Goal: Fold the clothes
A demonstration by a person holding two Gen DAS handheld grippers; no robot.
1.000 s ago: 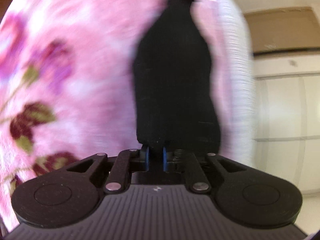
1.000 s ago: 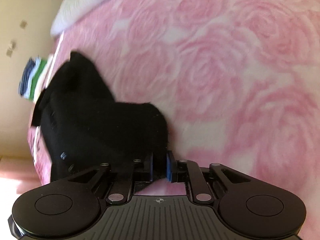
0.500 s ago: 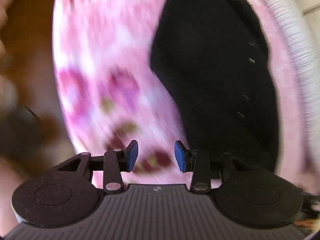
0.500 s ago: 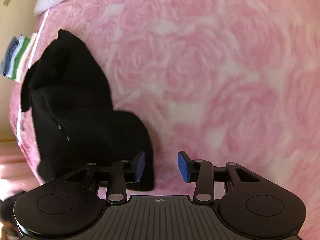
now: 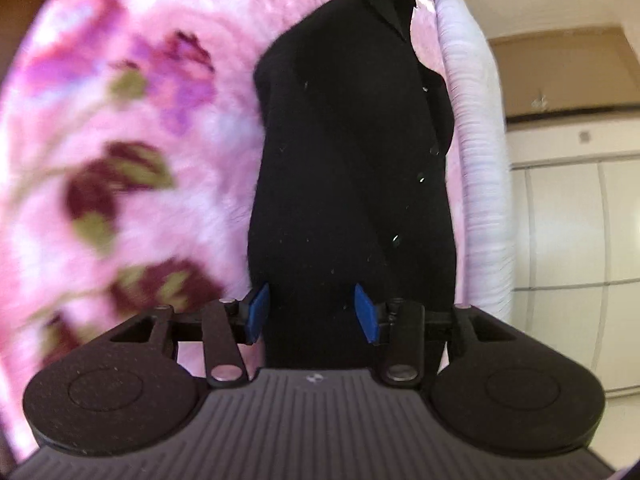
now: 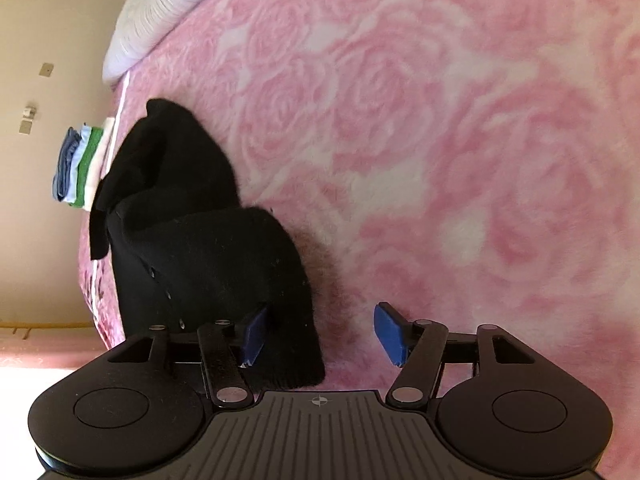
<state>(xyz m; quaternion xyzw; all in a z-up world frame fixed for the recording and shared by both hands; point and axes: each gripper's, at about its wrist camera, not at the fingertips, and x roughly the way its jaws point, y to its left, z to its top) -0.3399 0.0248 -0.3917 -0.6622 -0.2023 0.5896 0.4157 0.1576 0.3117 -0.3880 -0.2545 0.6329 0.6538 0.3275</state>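
A black buttoned garment (image 5: 352, 168) lies partly folded on a pink rose-patterned blanket (image 5: 160, 208). My left gripper (image 5: 310, 312) is open with its blue pads on either side of the garment's near end, not closed on it. In the right wrist view the same garment (image 6: 192, 240) lies at the left on the blanket (image 6: 440, 140). My right gripper (image 6: 320, 334) is open wide, its left pad (image 6: 254, 334) over the garment's near corner and its right pad over bare blanket.
A white ribbed pillow (image 5: 476, 160) lies along the bed's far edge; it also shows in the right wrist view (image 6: 160, 12). A stack of folded blue, green and white clothes (image 6: 78, 168) sits beyond the garment. White cabinet doors (image 5: 572, 240) stand at right.
Both grippers opened and let go of the black garment, which now lies on the blanket. The left gripper swung away left and came back over the garment's near end. The right opened wider.
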